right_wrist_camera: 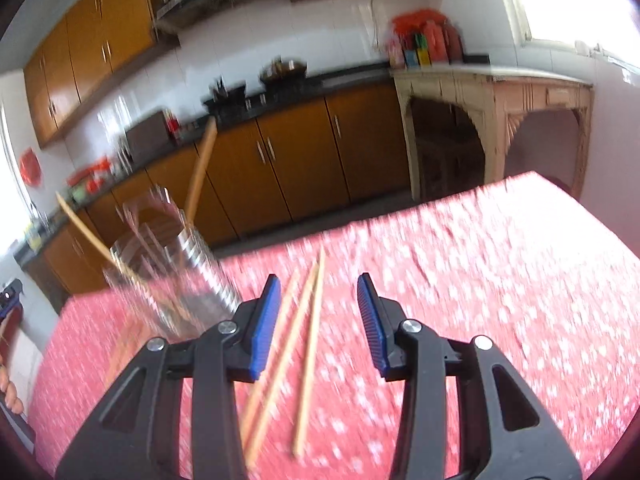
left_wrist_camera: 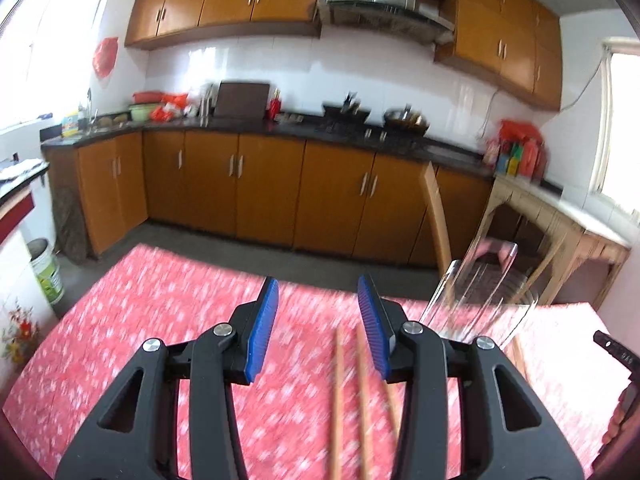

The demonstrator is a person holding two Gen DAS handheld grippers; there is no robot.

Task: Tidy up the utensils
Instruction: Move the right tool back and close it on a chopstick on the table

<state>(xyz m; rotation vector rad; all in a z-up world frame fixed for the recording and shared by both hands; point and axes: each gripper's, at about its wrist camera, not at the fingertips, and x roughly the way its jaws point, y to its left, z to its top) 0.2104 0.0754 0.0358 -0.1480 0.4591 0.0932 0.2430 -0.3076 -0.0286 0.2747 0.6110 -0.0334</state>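
Two blurred fisheye views over a table draped in a red cloth with small white flowers (left_wrist_camera: 160, 300), inside a kitchen with orange-brown cabinets.

In the left wrist view, the left gripper (left_wrist_camera: 318, 320) fills the lower centre of the frame. Its two blue-padded jaws stand partly apart with nothing between them. Two wooden chopsticks (left_wrist_camera: 340, 400) lie on the cloth below the jaws, lower centre, running up and down the frame. Right of centre stands a clear glass holder (left_wrist_camera: 480, 292), smeared by motion. At the far right edge, part of the other black gripper and some fingers (left_wrist_camera: 616, 428) show. This view alone shows the full back counter, a white and green bucket (left_wrist_camera: 46, 268) on the floor at left, and a red ornament (left_wrist_camera: 105, 56) on the upper left wall.

In the right wrist view, the right gripper (right_wrist_camera: 318, 316) sits lower centre, its jaws likewise partly apart and gripping nothing. Three chopsticks (right_wrist_camera: 308, 360) lie loose on the cloth between and below the jaws; the blur makes the count slightly uncertain. The glass holder (right_wrist_camera: 176, 280) here appears left of centre, with two wooden sticks (right_wrist_camera: 200, 168) leaning out of it. Only this view shows a pale carved side table (right_wrist_camera: 492, 96) at upper right. Fingers (right_wrist_camera: 10, 396) appear at the left edge.

No writing or label can be read in either view.
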